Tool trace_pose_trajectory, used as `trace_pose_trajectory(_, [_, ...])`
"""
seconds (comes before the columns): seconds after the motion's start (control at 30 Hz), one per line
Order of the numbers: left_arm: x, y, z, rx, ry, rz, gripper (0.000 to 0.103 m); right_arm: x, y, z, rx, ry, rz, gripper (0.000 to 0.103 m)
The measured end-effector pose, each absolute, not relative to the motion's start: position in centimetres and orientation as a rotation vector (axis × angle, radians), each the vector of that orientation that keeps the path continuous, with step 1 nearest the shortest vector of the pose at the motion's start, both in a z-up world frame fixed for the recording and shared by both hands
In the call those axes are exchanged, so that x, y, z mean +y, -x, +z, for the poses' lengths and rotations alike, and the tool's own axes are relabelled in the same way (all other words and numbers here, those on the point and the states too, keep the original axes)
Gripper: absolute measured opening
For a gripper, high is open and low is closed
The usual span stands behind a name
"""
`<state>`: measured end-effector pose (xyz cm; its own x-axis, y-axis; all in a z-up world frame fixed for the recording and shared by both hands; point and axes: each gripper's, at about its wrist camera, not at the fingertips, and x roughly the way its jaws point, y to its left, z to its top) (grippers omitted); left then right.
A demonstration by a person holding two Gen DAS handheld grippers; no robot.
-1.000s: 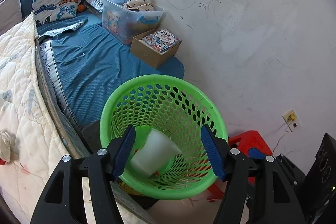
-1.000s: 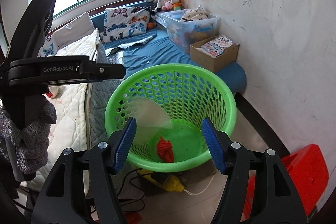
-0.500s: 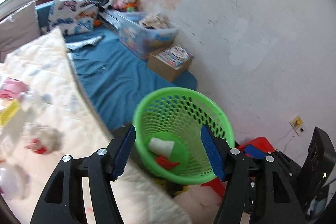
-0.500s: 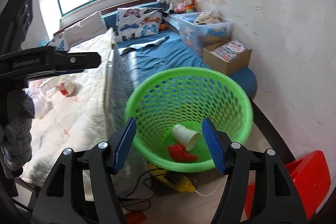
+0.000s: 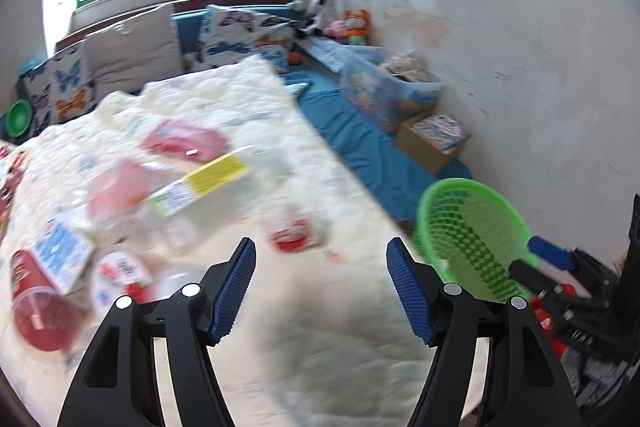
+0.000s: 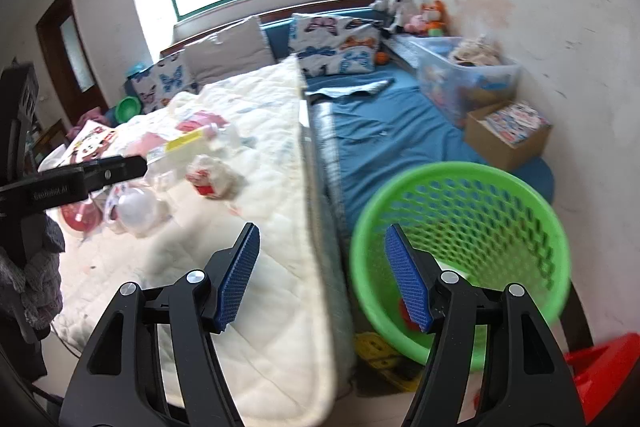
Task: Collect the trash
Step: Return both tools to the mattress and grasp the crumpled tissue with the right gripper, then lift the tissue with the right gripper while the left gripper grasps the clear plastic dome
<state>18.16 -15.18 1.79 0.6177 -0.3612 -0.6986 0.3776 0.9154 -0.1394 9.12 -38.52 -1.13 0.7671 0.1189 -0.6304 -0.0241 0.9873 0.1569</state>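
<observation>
On the far left of the cream quilt (image 5: 328,347), a red plastic cup (image 5: 38,303) is lying on its side beside a blue-and-white packet (image 5: 60,259), with a clear bottle bearing a yellow label (image 5: 200,187) and pink wrappers (image 5: 184,143) sitting further up the bed, all of it blurred in the left wrist view. The left gripper (image 5: 322,291) is hovering over the quilt with its blue-padded jaws spread wide and nothing between them; a crumpled red-and-white wrapper (image 5: 294,233) is lying just beyond its fingertips. The right gripper (image 6: 320,275) is likewise standing wide apart and carrying nothing, straddling the mattress edge with its right finger in front of the basket. To the right, the green perforated basket (image 6: 460,179) is sitting on the floor against the blue sheet (image 6: 384,131), holding a scrap of red trash (image 6: 404,309) at the bottom; what else is in it cannot be made out. Further right along the wall, a clear storage bin (image 6: 468,79) is holding soft items, and an open cardboard box (image 6: 506,137) is holding printed booklets.
</observation>
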Motion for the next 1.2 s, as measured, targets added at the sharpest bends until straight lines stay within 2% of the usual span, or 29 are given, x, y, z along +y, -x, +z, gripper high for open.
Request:
trace_pose_trajectory(0.23, [-9.2,-18.4,0.7,0.804,-0.006,-0.327,0.066,-35.3,-13.3,-1.8,0.726,-0.153,0.169,0.066])
trace_pose_trajectory(0.57, [-4.6,-18.3,-0.8,0.819,0.024,-0.270,0.066,-29.7,-18.7,-3.3,0.787,-0.109,0.280,0.066])
trace_pose_trajectory(0.97, [-3.2,-17.9,-2.3,0.828,0.002,-0.281,0.066,-25.8,-23.8,-6.3,0.845,-0.075,0.279,0.066])
trace_pose_trajectory(1.2, [-4.5,-17.4,-2.9,0.822,-0.058,-0.329,0.066,-25.4,-24.6,-7.0,0.851,-0.053,0.263,0.057])
